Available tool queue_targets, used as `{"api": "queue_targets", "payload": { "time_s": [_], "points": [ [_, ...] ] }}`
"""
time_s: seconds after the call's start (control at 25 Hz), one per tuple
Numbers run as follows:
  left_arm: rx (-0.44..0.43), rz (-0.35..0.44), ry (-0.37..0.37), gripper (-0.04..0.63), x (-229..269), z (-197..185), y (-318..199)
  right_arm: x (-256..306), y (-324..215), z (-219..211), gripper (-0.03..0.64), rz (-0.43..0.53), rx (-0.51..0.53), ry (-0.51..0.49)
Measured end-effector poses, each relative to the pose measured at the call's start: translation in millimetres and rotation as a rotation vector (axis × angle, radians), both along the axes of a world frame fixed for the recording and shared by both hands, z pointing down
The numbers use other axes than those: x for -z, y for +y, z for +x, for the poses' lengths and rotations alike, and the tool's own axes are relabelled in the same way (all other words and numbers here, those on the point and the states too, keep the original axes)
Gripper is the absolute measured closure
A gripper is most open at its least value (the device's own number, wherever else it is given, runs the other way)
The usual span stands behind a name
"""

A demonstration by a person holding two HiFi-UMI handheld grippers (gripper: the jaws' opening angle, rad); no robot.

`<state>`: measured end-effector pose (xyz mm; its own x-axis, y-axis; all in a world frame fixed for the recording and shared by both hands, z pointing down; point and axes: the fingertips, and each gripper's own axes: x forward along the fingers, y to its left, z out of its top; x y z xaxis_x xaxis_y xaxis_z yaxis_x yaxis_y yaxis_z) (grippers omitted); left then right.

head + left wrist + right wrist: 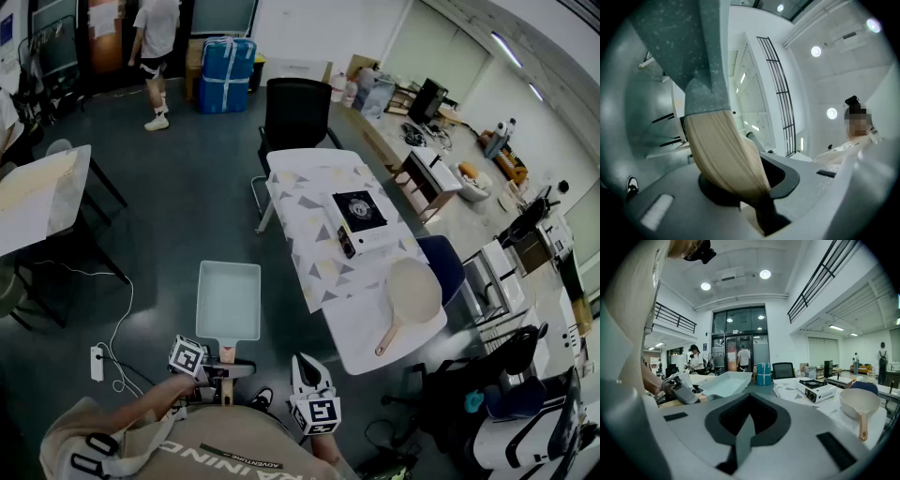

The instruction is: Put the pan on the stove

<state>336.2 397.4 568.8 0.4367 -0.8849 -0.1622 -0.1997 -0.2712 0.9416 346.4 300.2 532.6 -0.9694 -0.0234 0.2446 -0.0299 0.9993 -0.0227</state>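
The left tool (226, 367) (754, 187) is clenched on the wooden handle (726, 154) of the square pan (228, 300) (689, 56), which is held in the air off the table (305, 253), with the stove (359, 211) (815, 389) at about 1 o'clock from it. The right tool (304, 364) (745, 427) has its jaws pressed together on nothing. A round pan (413, 291) (858, 401) lies on the table at 5 o'clock from the stove.

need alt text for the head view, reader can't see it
Seen from above, the left gripper holds a pale square pan by its wooden handle over the floor. Ahead, a table carries a portable stove and a cream round pan; the right gripper is empty.
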Motion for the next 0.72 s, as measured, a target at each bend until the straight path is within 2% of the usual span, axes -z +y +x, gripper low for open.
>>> {"api": "queue_targets", "payload": {
  "time_s": [0.16,0.36,0.72],
  "points": [
    [-0.004,-0.005,-0.025,0.502,-10,-7,14,-7,12,-7,0.621,-0.01,-0.022,0.024],
    [-0.022,0.016,0.017,0.502,-19,-19,25,-6,25,-23,0.621,-0.026,-0.048,0.015],
    [-0.05,-0.007,-0.002,0.5,-44,-39,29,-42,27,-52,0.621,-0.06,-0.038,0.068]
  ]
}}
